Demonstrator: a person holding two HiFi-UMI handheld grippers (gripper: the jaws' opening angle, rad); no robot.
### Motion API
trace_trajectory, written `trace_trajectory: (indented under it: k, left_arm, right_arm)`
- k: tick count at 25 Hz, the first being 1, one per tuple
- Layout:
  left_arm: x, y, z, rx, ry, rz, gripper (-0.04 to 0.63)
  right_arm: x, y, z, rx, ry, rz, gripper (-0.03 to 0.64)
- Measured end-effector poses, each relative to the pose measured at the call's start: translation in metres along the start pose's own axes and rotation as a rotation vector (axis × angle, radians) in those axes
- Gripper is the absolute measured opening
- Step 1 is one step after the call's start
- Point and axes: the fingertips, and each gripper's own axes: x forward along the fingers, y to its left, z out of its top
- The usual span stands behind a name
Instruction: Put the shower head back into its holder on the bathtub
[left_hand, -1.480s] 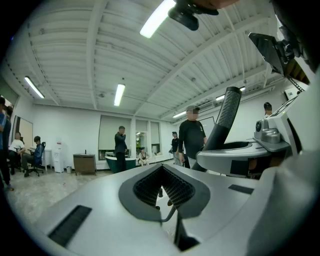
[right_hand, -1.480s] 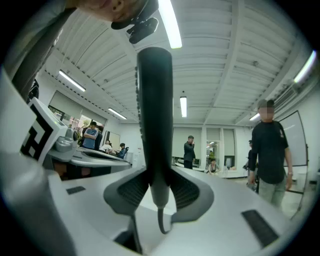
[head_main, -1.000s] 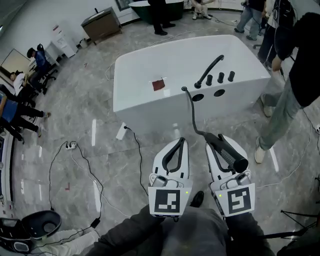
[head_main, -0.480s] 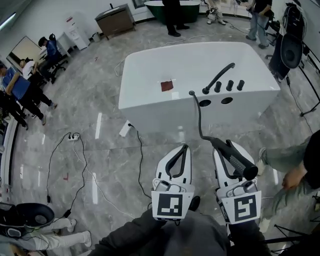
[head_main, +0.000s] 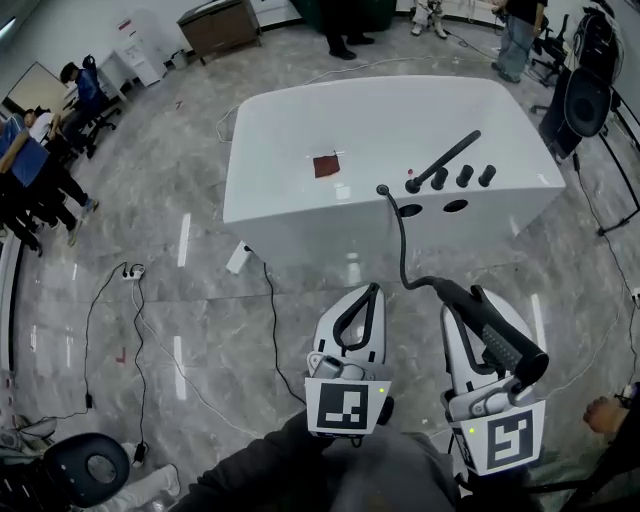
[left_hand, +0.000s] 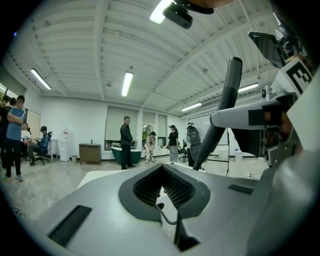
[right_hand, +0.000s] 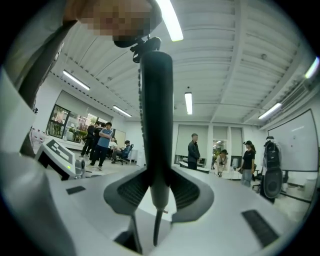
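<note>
Right now the right gripper (right_hand: 159, 172) has its jaws squeezed tight on the long black shower head (head_main: 495, 335). It is held over the shiny grey floor (head_main: 200, 300), away from the big white bathtub (head_main: 300, 215). A thin black hose (head_main: 402, 240) runs from it to the tub's edge. The left gripper (head_main: 371, 291) has its jaws closed together with nothing in them.

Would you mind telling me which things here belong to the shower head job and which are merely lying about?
Job: shower head, gripped by the right claw; its hose; bathtub; deck openings, one likely the holder.
Lying about: reddish square on the tub; power strip; floor cable; speaker.
</note>
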Motion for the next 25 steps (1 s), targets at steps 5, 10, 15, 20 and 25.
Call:
trace_trajectory:
  k: [5, 10, 15, 20, 25]
  left_arm:
    - [0.032, 0.027, -0.008, -0.006, 0.007, -0.011, 0.003]
    - [0.059, 0.046, -0.002, -0.02, 0.0, -0.028, 0.003]
    - [0.081, 0.059, 0.004, -0.024, -0.014, -0.071, 0.003]
    - [0.098, 0.071, 0.002, -0.039, -0.01, -0.086, 0.003]
    - [0.1, 0.066, 0.007, -0.028, 0.0, -0.104, 0.003]
  right_arm:
    - [0.04, -0.008, -0.003, 0.001, 0.013, -0.003, 0.14]
    - [0.074, -0.015, 0.004, -0.008, 0.016, -0.013, 0.14]
    - [0.102, -0.023, 0.01, -0.015, 0.026, -0.046, 0.14]
    - [0.118, -0.027, 0.016, -0.02, 0.021, -0.062, 0.14]
    - [0.115, -0.031, 0.024, -0.003, 0.017, -0.071, 0.14]
